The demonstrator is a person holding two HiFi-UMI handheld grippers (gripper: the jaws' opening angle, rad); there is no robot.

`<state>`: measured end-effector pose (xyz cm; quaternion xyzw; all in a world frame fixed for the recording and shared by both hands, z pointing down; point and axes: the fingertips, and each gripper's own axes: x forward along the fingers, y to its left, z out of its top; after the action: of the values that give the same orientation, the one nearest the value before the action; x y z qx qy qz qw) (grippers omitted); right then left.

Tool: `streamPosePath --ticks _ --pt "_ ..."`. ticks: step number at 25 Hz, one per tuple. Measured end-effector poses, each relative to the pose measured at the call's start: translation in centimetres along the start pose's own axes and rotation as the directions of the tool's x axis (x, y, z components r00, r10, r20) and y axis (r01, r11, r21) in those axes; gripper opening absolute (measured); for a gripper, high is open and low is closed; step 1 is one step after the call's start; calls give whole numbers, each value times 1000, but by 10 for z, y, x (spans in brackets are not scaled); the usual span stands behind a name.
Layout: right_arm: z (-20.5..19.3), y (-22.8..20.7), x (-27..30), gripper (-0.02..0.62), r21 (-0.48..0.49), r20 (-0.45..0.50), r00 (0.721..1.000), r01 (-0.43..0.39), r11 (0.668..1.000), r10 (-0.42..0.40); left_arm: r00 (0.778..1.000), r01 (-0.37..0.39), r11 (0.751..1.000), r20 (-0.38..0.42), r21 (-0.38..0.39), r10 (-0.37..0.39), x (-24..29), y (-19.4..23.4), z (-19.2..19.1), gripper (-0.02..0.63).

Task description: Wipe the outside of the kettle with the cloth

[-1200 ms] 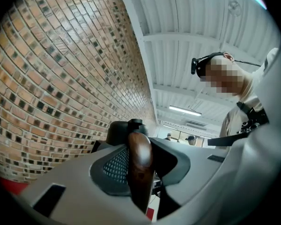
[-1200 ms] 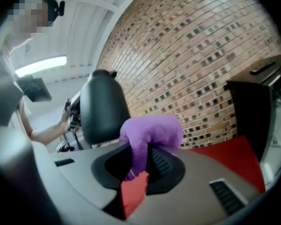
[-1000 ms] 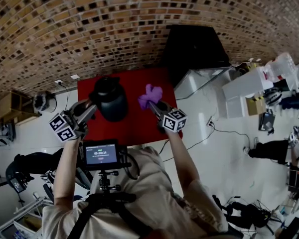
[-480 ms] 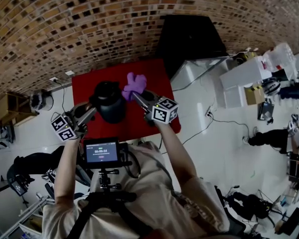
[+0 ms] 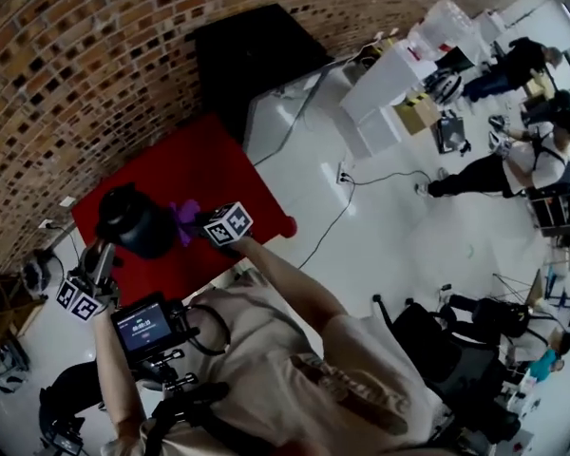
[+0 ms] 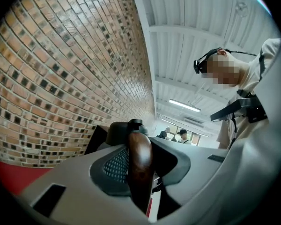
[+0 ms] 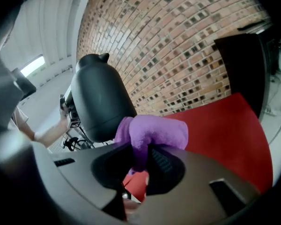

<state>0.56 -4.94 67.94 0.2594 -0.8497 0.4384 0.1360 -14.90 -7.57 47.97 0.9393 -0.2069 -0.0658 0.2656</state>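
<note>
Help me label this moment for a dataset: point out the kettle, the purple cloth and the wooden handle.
kettle [image 7: 98,102], right gripper view, on its dark rounded side.
purple cloth [image 7: 159,130], right gripper view, on the bunched fold at its top.
wooden handle [image 6: 139,168], left gripper view, midway along the brown grip.

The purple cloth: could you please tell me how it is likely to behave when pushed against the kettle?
Probably floppy: the cloth bunches and droops over the right tongs pinching it. Likely light; its fuzzy surface should drag, not slip, on the kettle.

The kettle [image 7: 100,97] looks matt, its handle [image 6: 139,158] glossy wood, the cloth [image 7: 154,131] fleecy.
</note>
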Motion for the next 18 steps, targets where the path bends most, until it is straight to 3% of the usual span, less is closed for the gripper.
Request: streamPosePath --ticks 6,11,18 --pt "-15 -16 -41 75 72 95 993 63 995 -70 996 -78 997 -42 -22 77 13 38 -34 114" --pt "-37 -21 -69 75 97 110 989 91 991 -102 988 -116 993 -107 -22 113 32 69 -76 114" --pt "-55 -19 -56 75 150 125 988 73 986 -92 966 -171 985 -199 -18 164 37 120 -132 115"
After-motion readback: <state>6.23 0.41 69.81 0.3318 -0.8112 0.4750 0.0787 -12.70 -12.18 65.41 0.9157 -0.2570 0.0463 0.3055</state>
